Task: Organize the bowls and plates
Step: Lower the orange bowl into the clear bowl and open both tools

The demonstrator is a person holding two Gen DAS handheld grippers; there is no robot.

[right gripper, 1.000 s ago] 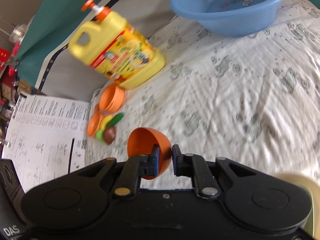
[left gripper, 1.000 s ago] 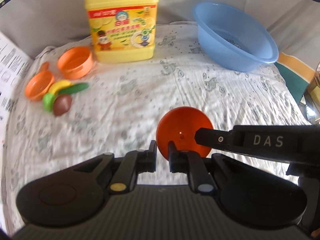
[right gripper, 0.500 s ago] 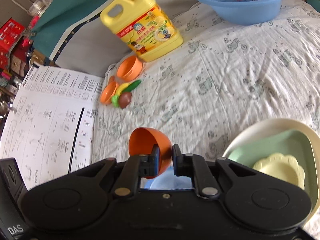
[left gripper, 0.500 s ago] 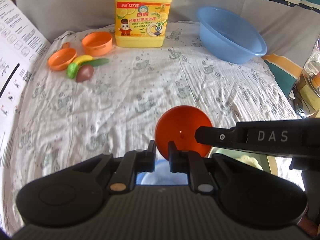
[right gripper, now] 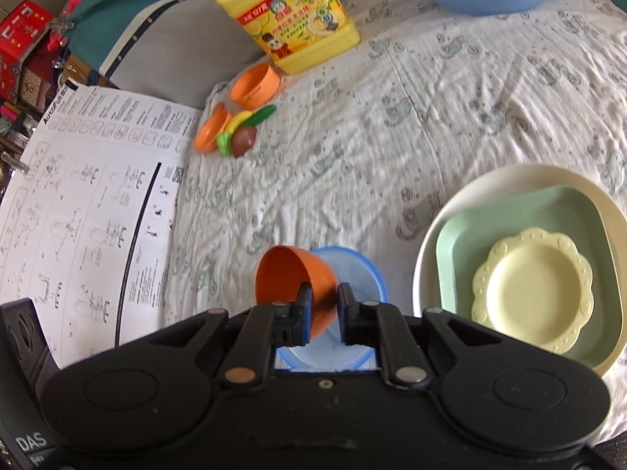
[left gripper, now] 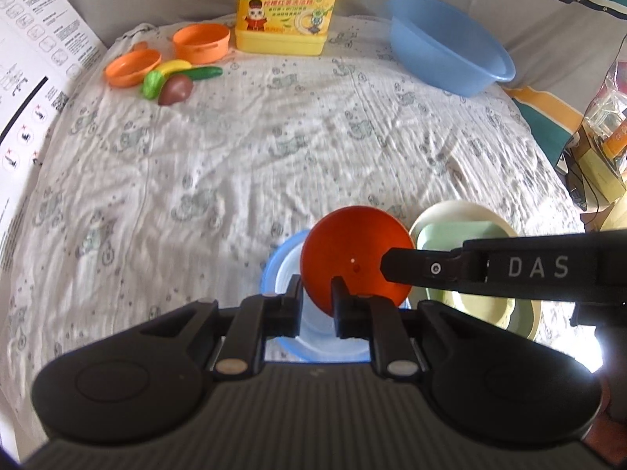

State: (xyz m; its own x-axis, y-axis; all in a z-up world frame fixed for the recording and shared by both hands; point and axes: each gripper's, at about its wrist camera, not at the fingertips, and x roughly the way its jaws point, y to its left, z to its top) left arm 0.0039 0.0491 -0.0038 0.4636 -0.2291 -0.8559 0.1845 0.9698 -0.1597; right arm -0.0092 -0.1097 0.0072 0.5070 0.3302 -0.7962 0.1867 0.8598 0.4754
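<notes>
Bed, patterned white sheet (left gripper: 235, 164): blue basin (left gripper: 446, 58), yellow detergent jug (left gripper: 286, 8), orange cups (left gripper: 202, 41), toy vegetables (left gripper: 176, 82), cream plate (right gripper: 509, 184), blue-rimmed bowl (right gripper: 368, 270).

Orange bowl (right gripper: 294, 278), previously over bare cloth, now above blue-rimmed bowl (right gripper: 362, 270).

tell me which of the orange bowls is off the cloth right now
The deep orange bowl, pinched at its rim by both the right gripper and the left gripper and tipped on edge. The paler orange bowls sit by the detergent bottle.
</notes>
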